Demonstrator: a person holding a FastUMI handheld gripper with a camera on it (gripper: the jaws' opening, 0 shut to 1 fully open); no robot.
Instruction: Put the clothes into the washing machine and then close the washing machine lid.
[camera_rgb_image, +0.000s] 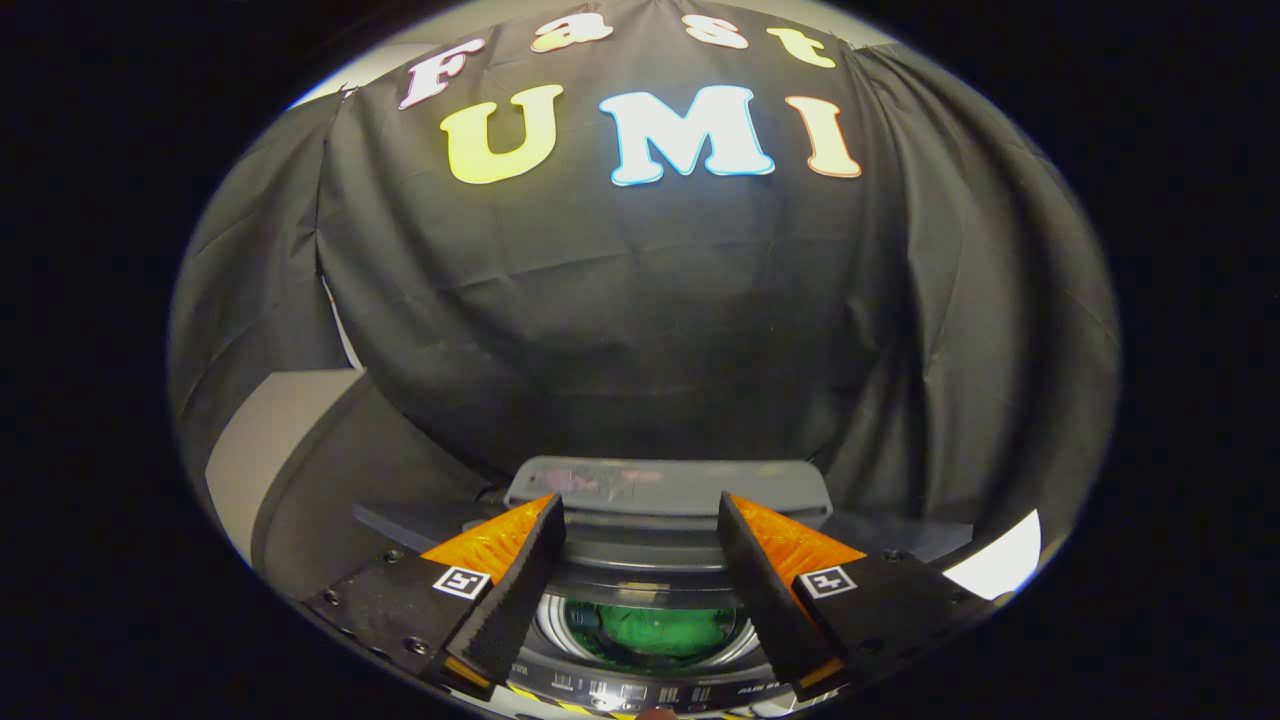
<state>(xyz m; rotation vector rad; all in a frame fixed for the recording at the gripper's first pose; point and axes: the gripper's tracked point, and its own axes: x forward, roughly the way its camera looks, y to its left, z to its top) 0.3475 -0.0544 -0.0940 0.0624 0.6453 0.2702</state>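
Green clothes in washing machine drum, lid up, jaws wide apart, empty, panel text unreadable.

One washer, one lid, one green garment, one gripper with two fingers.

A single washing machine sits under the gripper, whose two fingers stand spread apart with nothing pressed between them. One lid stands raised at the far side of the washing machine, beyond the fingers. One drum opening shows in the washing machine, and inside it lies one bundle of green clothes; how many separate pieces make it up cannot be told. Each finger carries one square marker, two in all.
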